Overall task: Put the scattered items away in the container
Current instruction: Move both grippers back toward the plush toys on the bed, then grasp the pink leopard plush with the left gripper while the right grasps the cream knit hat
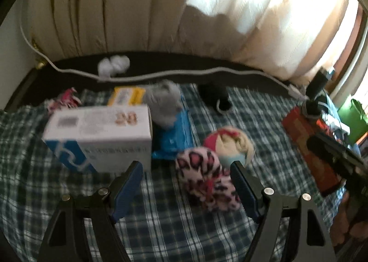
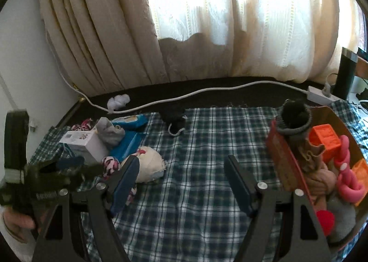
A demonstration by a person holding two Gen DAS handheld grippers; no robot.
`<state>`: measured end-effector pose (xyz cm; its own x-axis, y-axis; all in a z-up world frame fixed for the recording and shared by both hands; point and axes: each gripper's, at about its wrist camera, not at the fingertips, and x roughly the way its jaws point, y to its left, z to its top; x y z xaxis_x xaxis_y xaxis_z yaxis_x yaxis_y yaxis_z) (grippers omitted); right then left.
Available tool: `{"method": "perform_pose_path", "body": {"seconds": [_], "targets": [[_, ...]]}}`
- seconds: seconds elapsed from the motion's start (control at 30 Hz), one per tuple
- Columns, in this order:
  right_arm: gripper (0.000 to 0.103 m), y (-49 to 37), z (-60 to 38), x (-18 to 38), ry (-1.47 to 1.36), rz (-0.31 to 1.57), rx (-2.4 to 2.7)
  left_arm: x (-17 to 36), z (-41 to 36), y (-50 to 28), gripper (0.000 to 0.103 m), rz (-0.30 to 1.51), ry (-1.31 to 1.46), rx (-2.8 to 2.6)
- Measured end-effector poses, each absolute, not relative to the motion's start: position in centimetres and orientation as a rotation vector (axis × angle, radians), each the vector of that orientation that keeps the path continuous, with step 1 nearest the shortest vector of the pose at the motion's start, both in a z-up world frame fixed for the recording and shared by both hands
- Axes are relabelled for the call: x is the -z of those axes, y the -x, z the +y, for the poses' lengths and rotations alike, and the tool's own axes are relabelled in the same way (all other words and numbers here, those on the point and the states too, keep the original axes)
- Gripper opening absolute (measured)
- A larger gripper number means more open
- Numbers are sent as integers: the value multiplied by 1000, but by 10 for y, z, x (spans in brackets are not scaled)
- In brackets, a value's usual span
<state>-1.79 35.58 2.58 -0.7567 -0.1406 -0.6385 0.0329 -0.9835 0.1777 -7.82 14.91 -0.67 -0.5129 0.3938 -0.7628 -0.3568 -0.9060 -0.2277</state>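
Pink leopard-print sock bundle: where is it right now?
In the left wrist view the pink leopard-print sock bundle lies on the plaid cloth between the open left gripper fingers, nearer the right one, just in front of the cream sock ball.

My left view was smeared; I couldn't read the white box (image 1: 99, 133). The cardboard box (image 2: 283, 158) ran off my right view's edge.

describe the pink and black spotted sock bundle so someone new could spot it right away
Start at the white box on the plaid cloth. Beside it, nearest the open left gripper, lies the spotted sock bundle. Its pink-and-black leopard spots set it apart from the cream, red and blue bundle behind it.
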Motion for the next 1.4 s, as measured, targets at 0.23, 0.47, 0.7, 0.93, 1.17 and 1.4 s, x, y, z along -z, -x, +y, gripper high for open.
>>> {"method": "perform_pose_path", "body": {"seconds": [0.23,0.47,0.7,0.93,1.17,1.4], "targets": [[79,32,359,-12,-1110,-297,2859,24,173,72,80,-3,1213,-2345],[79,45,352,-6,-1135,-277,2825,26,172,71,69,-30,1192,-2334],[79,60,336,0,-1168,-295,2728,21,168,68,52,-51,1178,-2346],[79,73,326,10,-1209,-338,2655,10,157,64,37,-80,1142,-2372],[79,88,318,30,-1290,-386,2583,-1,144,64,31,-105,1101,-2411],[60,89,305,38,-1284,-332,2540,-5,143,63,31,-100,1087,-2417]]}}
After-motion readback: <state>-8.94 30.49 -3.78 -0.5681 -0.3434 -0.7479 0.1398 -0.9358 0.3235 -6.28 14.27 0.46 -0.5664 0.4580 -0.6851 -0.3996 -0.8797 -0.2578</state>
